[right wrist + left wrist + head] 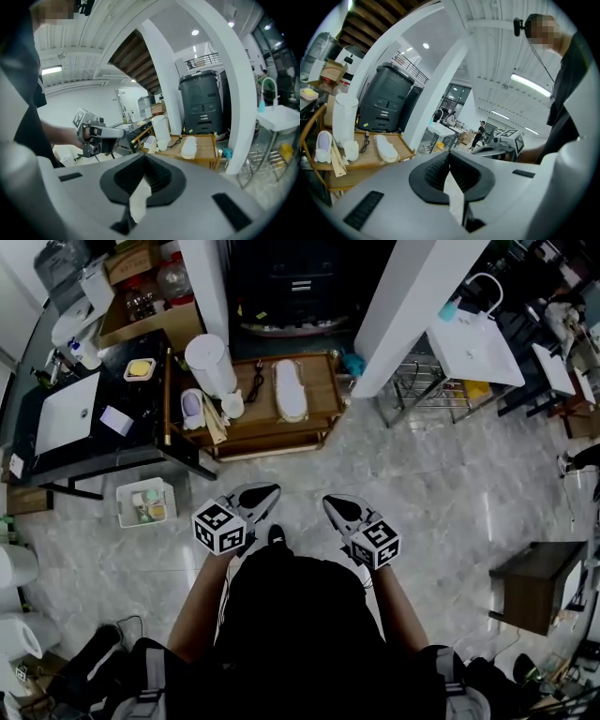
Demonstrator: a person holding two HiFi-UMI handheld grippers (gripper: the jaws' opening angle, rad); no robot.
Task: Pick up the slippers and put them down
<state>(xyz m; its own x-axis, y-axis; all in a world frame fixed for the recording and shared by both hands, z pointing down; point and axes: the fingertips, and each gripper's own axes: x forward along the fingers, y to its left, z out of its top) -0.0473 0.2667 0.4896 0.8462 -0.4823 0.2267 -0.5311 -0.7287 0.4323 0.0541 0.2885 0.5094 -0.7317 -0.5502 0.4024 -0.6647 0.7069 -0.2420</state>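
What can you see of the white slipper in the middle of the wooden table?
The slipper is white to cream, a long oval, and looks soft, perhaps foam or cloth. It lies flat near the middle of the low wooden table, its length pointing away from the person. Nothing rests on it. A black cable lies to its left, apart from it. Whether it lies sole up can't be told.

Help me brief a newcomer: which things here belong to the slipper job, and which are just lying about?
Job: white slipper, lilac slipper, left gripper, right gripper.
Lying about: white canister, cup, black cable, floor basket.
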